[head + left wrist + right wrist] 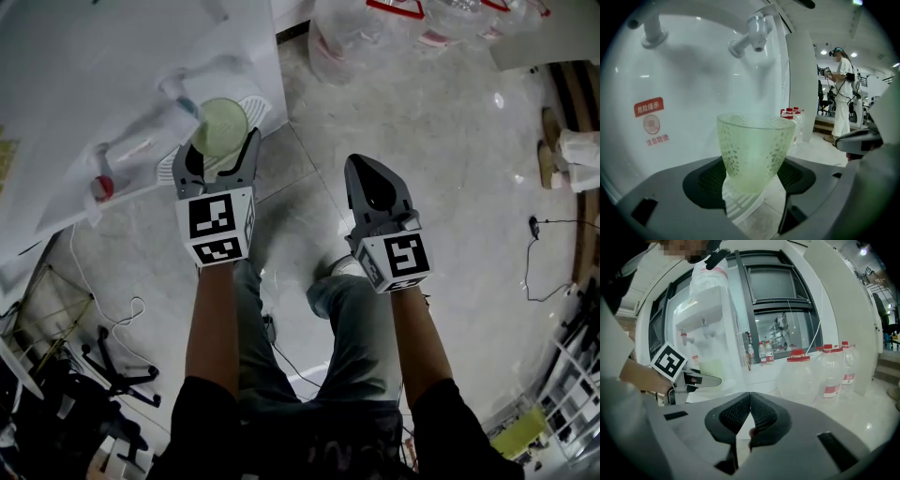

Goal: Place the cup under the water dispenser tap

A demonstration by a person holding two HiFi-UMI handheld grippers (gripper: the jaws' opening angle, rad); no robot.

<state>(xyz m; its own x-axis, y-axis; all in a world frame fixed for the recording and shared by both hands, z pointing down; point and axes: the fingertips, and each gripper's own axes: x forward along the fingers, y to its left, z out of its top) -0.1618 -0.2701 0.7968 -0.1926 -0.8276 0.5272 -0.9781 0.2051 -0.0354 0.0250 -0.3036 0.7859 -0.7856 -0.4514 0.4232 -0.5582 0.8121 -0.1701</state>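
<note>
A pale green, dotted translucent cup (754, 150) stands upright between the jaws of my left gripper (753, 178), which is shut on it. Directly above it is one tap (757, 32) of the white water dispenser (689, 89), with a second tap (651, 29) further left. The white slotted drip tray (740, 202) shows just under the cup. From the head view, the cup (220, 127) and left gripper (217, 161) sit at the dispenser's tray (257, 109), near the blue tap (187, 106). My right gripper (380, 192) hangs over the floor, shut and empty.
Large water jugs (349, 39) stand on the marble floor behind the right gripper, and they show in the right gripper view as jugs (802, 377) too. A cable (112, 323) and chair parts lie at lower left. A person (843, 93) stands far off.
</note>
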